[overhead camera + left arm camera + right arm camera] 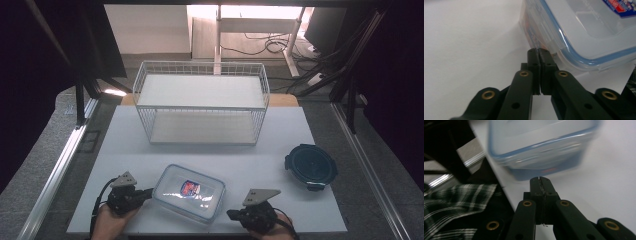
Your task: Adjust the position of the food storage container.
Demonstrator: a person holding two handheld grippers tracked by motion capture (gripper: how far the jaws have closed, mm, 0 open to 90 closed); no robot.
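clear lidded container [189, 192] sitting near table [125, 135] front edge, between both tongs. open table room lying between container and wire rack [201, 102] behind; dark round lid [311, 166] sitting well apart at right. left tongs [148, 192] jaws pressed together, holding nothing, tips touching container's left corner. right tongs [231, 215] jaws together, holding nothing, tips just beside container's right side.

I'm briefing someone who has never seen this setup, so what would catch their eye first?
Probably the clear rectangular food container with its blue-sealed lid, lying at the near edge of the white table between the left gripper and the right gripper, both shut with nothing between their jaws. Behind it stands a white two-tier wire rack, and a dark round container sits at the right.
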